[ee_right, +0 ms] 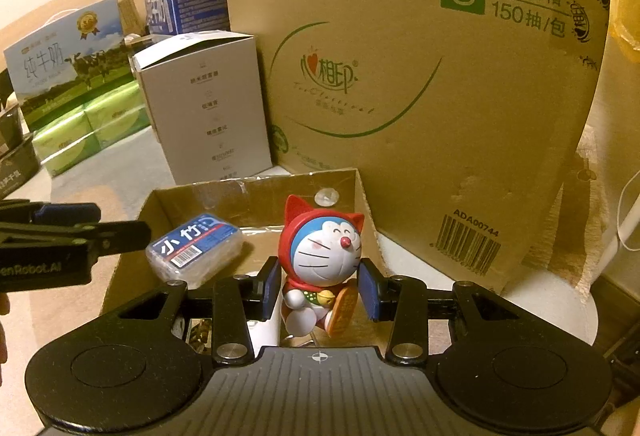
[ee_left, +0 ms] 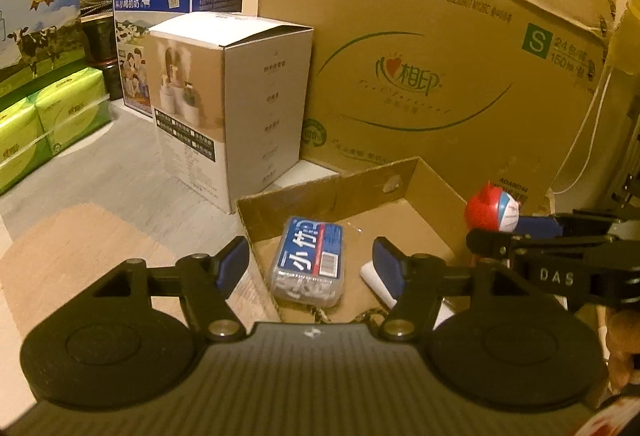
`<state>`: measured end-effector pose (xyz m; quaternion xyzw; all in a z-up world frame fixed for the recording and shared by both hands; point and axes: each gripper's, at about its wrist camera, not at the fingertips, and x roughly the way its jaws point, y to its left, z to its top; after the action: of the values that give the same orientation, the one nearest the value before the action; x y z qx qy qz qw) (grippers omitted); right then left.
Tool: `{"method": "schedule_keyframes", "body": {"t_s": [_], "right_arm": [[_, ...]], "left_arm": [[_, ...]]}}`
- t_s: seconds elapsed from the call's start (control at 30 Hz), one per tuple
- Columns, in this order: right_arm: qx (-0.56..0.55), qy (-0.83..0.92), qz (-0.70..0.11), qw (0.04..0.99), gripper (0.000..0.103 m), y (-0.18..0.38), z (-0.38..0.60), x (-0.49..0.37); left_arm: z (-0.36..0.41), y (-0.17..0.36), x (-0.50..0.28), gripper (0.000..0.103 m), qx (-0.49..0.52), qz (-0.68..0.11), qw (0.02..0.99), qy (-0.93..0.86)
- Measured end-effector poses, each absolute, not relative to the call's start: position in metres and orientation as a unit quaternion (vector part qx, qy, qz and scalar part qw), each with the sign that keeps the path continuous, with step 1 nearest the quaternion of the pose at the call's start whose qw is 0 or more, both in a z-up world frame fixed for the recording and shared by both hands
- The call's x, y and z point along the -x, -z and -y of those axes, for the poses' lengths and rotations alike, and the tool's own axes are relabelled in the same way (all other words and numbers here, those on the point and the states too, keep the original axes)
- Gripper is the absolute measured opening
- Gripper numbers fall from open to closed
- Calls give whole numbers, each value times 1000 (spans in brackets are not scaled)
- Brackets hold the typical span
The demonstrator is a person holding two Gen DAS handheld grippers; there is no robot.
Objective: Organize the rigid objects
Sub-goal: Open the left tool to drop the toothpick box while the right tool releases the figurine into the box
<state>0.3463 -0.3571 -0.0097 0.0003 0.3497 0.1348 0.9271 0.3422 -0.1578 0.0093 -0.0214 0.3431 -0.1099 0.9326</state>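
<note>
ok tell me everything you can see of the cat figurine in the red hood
The cat figurine is glossy, plastic-looking: blue-and-white smiling face, red nose, whiskers, a red eared hood, a gold bell at the neck, white limbs and an orange sole. It sits upright, slightly tilted, between the blue-padded jaws of the right gripper, which hold it above the open cardboard tray.
</note>
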Motion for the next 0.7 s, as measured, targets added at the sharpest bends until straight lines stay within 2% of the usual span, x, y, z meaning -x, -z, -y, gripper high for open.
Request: {"method": "schedule_keyframes", "body": {"t_s": [0.7], "right_arm": [[8, -138, -347, 928, 42, 4, 351, -347]], "left_arm": [[155, -12, -335, 65, 26, -347, 931, 111]]}}
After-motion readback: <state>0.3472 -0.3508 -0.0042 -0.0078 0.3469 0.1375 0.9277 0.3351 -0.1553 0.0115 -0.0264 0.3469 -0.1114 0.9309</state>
